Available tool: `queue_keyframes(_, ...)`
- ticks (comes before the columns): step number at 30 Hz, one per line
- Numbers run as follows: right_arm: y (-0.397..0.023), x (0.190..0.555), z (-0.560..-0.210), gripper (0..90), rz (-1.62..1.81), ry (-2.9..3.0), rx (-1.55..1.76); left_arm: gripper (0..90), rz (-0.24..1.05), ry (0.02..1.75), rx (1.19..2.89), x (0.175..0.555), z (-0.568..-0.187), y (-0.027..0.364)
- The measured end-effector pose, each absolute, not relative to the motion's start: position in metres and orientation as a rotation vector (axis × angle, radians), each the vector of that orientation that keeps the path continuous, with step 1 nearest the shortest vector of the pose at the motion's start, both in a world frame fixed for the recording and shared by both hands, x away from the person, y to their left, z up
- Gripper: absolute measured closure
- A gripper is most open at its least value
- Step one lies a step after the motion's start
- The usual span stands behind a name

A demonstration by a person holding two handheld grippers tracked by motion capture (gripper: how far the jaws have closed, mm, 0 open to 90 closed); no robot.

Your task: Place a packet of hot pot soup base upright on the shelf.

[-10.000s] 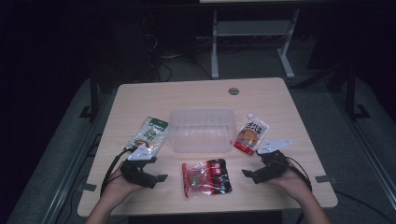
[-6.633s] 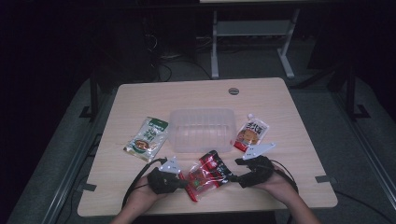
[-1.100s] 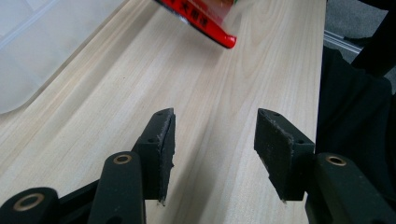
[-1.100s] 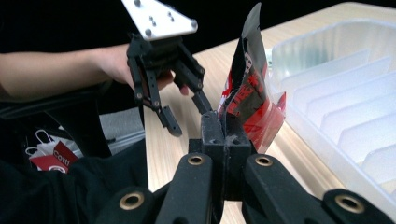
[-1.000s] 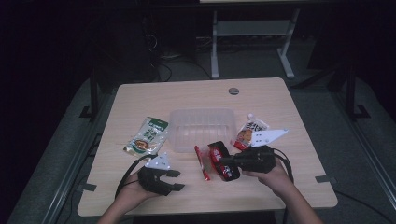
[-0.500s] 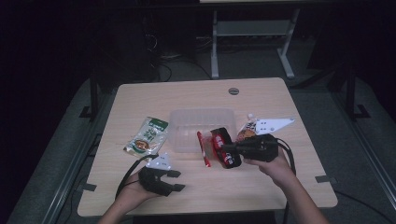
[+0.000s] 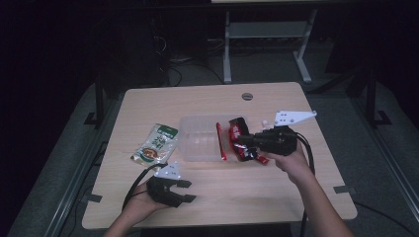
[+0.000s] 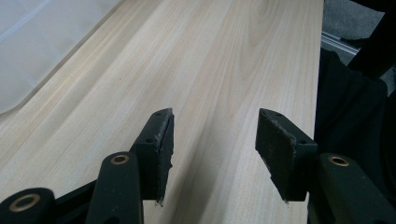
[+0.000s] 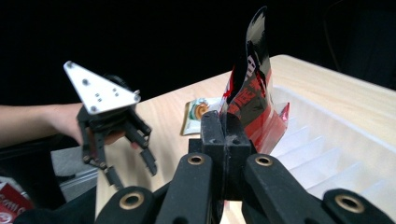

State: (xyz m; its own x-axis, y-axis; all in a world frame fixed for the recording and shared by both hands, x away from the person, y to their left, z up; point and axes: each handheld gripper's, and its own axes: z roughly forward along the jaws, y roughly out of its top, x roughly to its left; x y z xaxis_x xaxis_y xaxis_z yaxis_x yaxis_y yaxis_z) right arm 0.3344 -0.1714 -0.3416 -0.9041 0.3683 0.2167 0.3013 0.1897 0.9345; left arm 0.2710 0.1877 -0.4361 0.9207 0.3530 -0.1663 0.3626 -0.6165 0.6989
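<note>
My right gripper (image 7: 251, 143) (image 9: 225, 133) is shut on a red and black snack packet (image 7: 238, 136) (image 9: 247, 88). It holds the packet on edge above the right end of a clear plastic tray (image 7: 200, 143) (image 9: 336, 140). Near the table's front left, my left gripper (image 7: 182, 190) (image 8: 212, 135) rests low with its jaws open and only bare wood between them. In the right gripper view, the left gripper (image 9: 130, 172) shows under its grey plate. A green packet (image 7: 157, 144) (image 9: 200, 109) lies flat to the left of the tray.
The light wooden table (image 7: 257, 187) has a round cable hole (image 7: 247, 96) at the back. A red-orange packet (image 9: 14, 200) lies near my right hand. A table frame (image 7: 267, 34) stands on the dark floor behind.
My right gripper has lifted the red and black packet and carried it away from the person, over the tray's right end. The left gripper has stayed where it was.
</note>
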Motion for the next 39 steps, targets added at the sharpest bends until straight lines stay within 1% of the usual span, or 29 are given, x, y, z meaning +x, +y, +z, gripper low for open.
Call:
queue_keyframes(11, -0.173, 0.357, -0.331, 90.0, 1.82, 2.33, 0.701, 45.7, -0.018, 0.512, 2.29, 0.274, -0.436, 0.19)
queue_keyframes(19, -0.173, 0.361, -0.339, 90.0, 1.762, 2.336, 0.751, 45.5, 0.0, 0.502, 2.304, 0.274, -0.436, 0.193)
queue_keyframes(29, -0.176, 0.367, -0.355, 90.0, 1.761, 2.336, 0.816, 45.3, -0.011, 0.511, 2.296, 0.273, -0.437, 0.191)
queue_keyframes(39, -0.164, 0.369, -0.362, 90.0, 1.75, 2.357, 0.825, 45.3, -0.018, 0.507, 2.306, 0.273, -0.438, 0.19)
